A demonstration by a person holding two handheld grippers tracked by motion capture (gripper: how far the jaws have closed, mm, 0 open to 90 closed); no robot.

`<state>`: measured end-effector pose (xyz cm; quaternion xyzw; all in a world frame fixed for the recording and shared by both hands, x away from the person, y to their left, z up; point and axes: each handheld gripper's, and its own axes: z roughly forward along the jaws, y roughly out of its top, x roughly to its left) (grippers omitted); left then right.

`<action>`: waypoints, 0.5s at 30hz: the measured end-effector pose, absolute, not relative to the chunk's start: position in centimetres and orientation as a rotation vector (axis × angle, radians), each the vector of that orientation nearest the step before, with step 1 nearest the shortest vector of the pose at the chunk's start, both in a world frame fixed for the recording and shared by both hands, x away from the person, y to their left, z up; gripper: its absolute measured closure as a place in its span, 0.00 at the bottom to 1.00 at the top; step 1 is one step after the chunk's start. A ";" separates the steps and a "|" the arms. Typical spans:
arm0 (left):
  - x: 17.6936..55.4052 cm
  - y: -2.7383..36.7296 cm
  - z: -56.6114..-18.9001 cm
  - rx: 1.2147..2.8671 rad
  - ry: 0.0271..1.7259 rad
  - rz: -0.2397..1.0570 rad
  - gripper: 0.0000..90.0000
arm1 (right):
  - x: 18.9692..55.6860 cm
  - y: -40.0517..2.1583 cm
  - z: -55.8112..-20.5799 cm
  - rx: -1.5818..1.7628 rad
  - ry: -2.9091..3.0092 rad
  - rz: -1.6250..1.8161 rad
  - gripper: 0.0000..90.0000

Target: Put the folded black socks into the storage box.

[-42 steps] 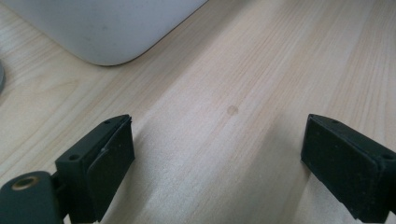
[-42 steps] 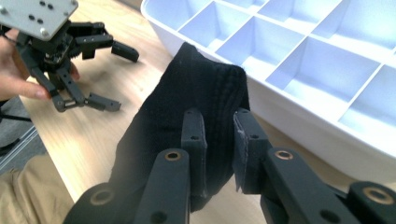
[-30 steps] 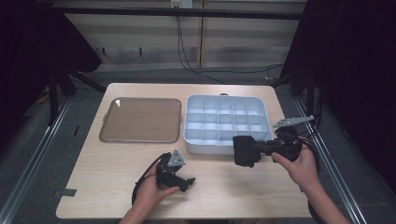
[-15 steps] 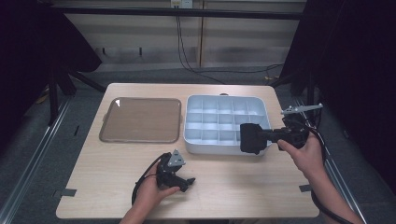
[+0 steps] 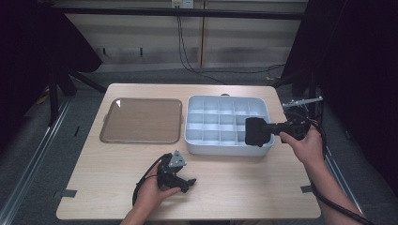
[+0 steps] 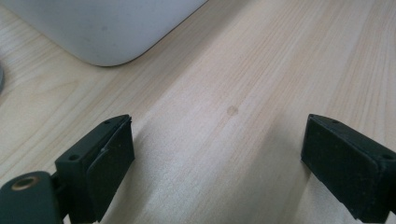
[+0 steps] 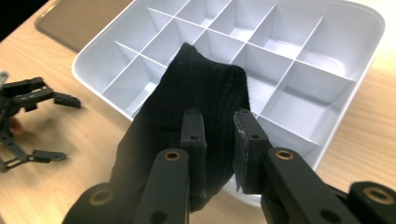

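A white tray with several compartments (image 5: 202, 140) stands right of the table's middle. My right gripper (image 5: 271, 127) reaches in from the right, shut on a black ribbed cloth (image 5: 256, 131) that hangs over the tray's front-right compartments. In the right gripper view the two jaws pinch a fold of the cloth (image 7: 205, 93) just above the tray (image 7: 299, 70), and the rest of the cloth droops to the lower left. My left gripper (image 5: 187, 183) rests on the table in front of the tray. In the left gripper view it (image 6: 217, 154) stands wide open over bare wood.
A brownish see-through lid (image 5: 141, 120) lies flat on the left half of the table. Bare wood spreads along the table's front edge (image 5: 244, 187). A cable trails from each gripper. Dark curtains and rails surround the table.
My right hand has carried the black cloth to the right and a little up, from the tray's front edge to over its front-right compartments. The left gripper has stayed put.
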<state>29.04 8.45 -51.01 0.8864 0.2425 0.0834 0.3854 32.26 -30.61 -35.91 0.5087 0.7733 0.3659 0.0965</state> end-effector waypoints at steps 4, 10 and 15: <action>29.0 8.4 -51.0 2.257 0.618 0.213 0.10 | 32.6 -30.8 -36.1 1.515 2.286 1.077 0.85; 29.0 8.4 -51.0 2.257 0.617 0.212 0.10 | 33.1 -30.9 -36.3 1.520 2.282 1.055 0.85; 29.0 8.4 -51.0 2.257 0.618 0.212 0.10 | 33.5 -31.1 -36.6 1.522 2.289 1.046 0.85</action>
